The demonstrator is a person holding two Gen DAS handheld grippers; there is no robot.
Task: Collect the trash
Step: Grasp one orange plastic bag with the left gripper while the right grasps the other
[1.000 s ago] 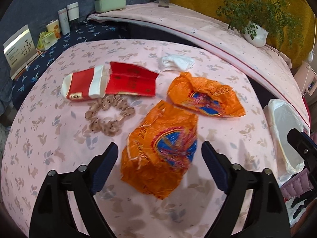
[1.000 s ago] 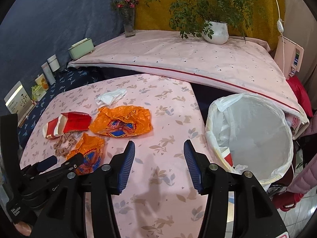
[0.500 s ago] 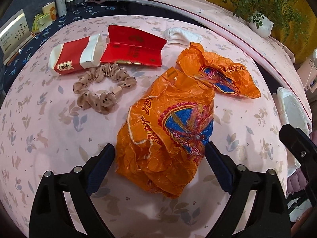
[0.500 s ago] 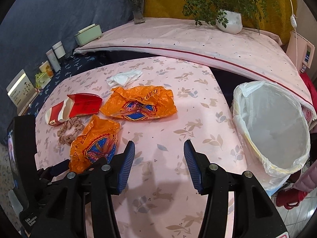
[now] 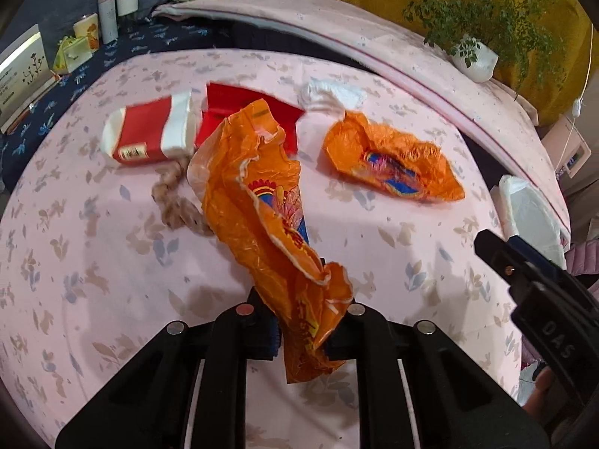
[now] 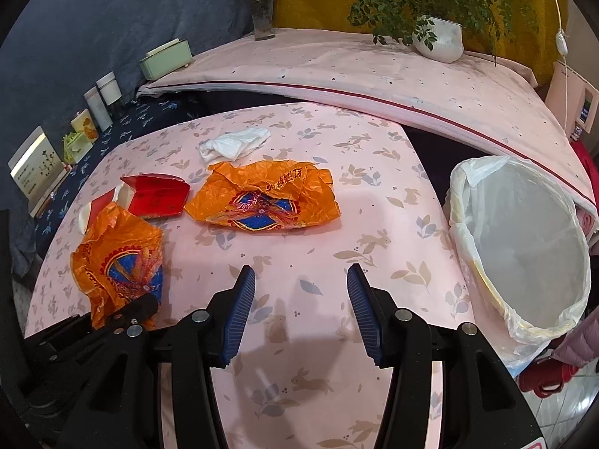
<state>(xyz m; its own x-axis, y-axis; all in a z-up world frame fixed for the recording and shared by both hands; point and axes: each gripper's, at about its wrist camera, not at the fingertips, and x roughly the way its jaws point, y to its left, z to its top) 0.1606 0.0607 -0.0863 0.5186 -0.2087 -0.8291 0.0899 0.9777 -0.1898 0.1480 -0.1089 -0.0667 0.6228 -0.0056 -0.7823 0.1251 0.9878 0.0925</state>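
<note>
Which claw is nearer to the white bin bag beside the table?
Right. The right claw hangs open over the table beside the bin bag; the left claw, closing on an orange wrapper, is farther.

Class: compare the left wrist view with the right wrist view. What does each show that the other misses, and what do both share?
Left wrist only: a beige scrunchie beside the gripped wrapper.

Right wrist only: a flower vase on the far ledge, and the bin bag's open mouth.

Both: the left hand-held gripper closing on an orange wrapper, a second orange wrapper, a white tissue and the open right hand-held gripper.
</note>
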